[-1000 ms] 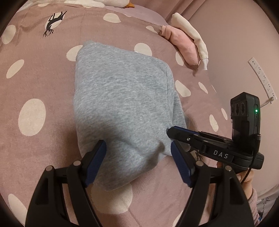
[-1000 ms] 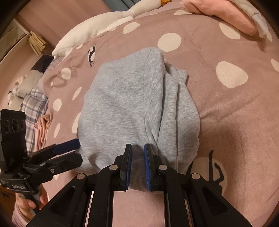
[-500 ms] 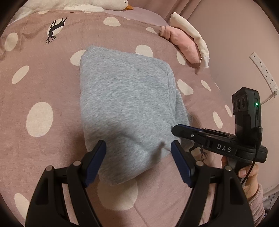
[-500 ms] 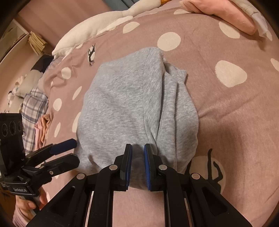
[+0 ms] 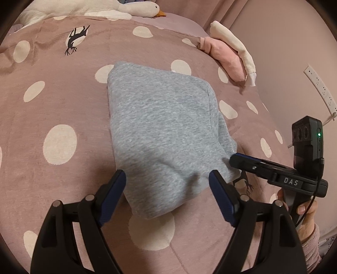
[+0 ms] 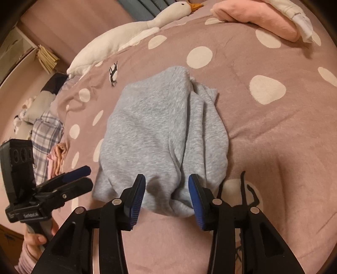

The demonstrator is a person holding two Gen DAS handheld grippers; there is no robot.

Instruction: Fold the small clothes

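Left wrist view: the left hand-held gripper [image 5: 167, 185] is spread wide, its blue-padded fingers [image 5: 113, 190] framing the near end of a folded grey garment [image 5: 166, 130] without touching it; the garment lies on a mauve bedspread [image 5: 63, 101] with cream dots, reaching away from the fingers toward the pillows. At right, the right hand-held gripper [image 5: 233, 158] comes in from the side, its tip just beside the garment's near right corner; its opening cannot be judged from here. A pink folded item [image 5: 227, 60] and a plush goose [image 5: 134, 7] lie farther back. Right wrist view: the right hand-held gripper [image 6: 166, 196] stands partly open, fingers either side of a bunched fold at the garment's [image 6: 151, 130] near edge, gripping nothing. The left hand-held gripper [image 6: 82, 176] sits at the left, near the garment's left corner. The goose [image 6: 130, 31] lies beyond on the bedspread [image 6: 273, 126].
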